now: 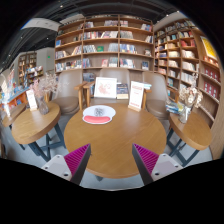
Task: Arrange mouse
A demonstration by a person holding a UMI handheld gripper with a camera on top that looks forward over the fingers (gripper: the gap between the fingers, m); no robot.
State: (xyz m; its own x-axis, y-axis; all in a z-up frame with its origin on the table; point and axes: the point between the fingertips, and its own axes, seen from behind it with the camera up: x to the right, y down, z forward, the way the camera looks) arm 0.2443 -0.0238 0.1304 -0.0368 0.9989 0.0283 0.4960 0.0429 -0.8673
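Observation:
A round wooden table [112,135] stands just ahead of my fingers. On its far part lies a flat white and red round thing [98,114]; I cannot make out a mouse on it. My gripper [111,152] is open and empty, held above the table's near edge, with the pink pads [75,160] spread wide apart. Nothing is between the fingers.
A white sign [105,88] and an orange and white stand-up card [136,96] are at the table's far edge. Smaller round tables stand to the left [35,123] and right [190,126]. Chairs [70,93] and bookshelves [105,45] fill the back.

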